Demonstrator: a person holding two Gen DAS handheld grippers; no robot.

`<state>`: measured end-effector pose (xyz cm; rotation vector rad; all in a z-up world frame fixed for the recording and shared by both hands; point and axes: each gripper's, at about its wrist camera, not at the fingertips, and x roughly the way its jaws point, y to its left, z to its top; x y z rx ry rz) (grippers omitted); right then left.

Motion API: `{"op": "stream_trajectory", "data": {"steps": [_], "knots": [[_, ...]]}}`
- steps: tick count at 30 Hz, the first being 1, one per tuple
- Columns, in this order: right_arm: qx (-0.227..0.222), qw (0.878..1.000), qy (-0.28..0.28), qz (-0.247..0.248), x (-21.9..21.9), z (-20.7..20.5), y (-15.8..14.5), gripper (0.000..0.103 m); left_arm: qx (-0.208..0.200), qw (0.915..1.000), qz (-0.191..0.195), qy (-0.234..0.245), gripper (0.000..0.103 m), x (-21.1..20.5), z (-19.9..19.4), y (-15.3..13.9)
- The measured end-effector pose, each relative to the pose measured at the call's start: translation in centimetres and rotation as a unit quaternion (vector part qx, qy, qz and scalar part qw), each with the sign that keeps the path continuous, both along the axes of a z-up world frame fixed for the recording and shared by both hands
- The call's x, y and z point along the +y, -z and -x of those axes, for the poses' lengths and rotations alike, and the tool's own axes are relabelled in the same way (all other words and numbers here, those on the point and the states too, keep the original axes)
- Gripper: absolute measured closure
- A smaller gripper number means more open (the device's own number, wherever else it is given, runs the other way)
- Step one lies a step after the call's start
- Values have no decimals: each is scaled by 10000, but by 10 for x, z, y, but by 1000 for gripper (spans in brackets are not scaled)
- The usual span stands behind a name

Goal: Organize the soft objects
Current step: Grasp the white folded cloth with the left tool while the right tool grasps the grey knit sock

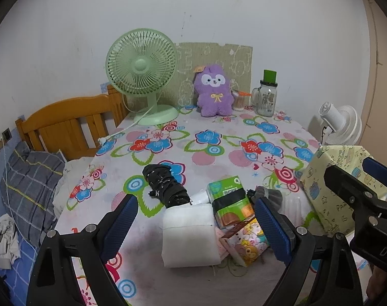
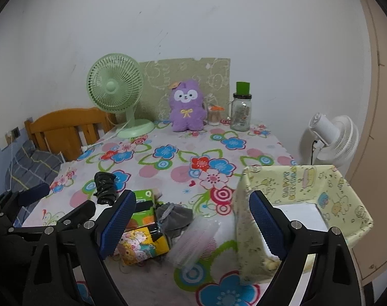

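A pile of soft things lies near the table's front: a white foam pad (image 1: 188, 234), a green tissue pack (image 1: 230, 201) (image 2: 142, 207), a cartoon-printed yellow pack (image 1: 247, 244) (image 2: 142, 244), a black wrapped bundle (image 1: 165, 186) (image 2: 105, 187), a grey cloth pouch (image 2: 175, 219) and a clear ridged plastic piece (image 2: 193, 239). My left gripper (image 1: 196, 225) is open just above the foam pad. My right gripper (image 2: 191, 221) is open, empty, between the pile and a pale yellow fabric bin (image 2: 303, 209) (image 1: 339, 178). A purple plush toy (image 1: 214, 91) (image 2: 185, 107) stands at the back.
A green desk fan (image 1: 142, 76) (image 2: 117, 94), a glass jar with green lid (image 1: 266, 97) (image 2: 240, 112) and a swab holder (image 2: 214, 116) stand along the back wall. A white fan (image 2: 331, 137) is at the right. A wooden bed headboard (image 1: 65, 125) is at the left.
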<state>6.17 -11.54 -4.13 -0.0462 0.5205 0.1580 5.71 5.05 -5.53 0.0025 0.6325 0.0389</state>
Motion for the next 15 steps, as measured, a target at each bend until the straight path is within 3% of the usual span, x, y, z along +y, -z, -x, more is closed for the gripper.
{"op": "stream_trajectory", "data": {"steps": [15], "knots": [[448,9985,-239,201,34,-31,27,14,479,9988,56,27,9,16,-26,33]]}}
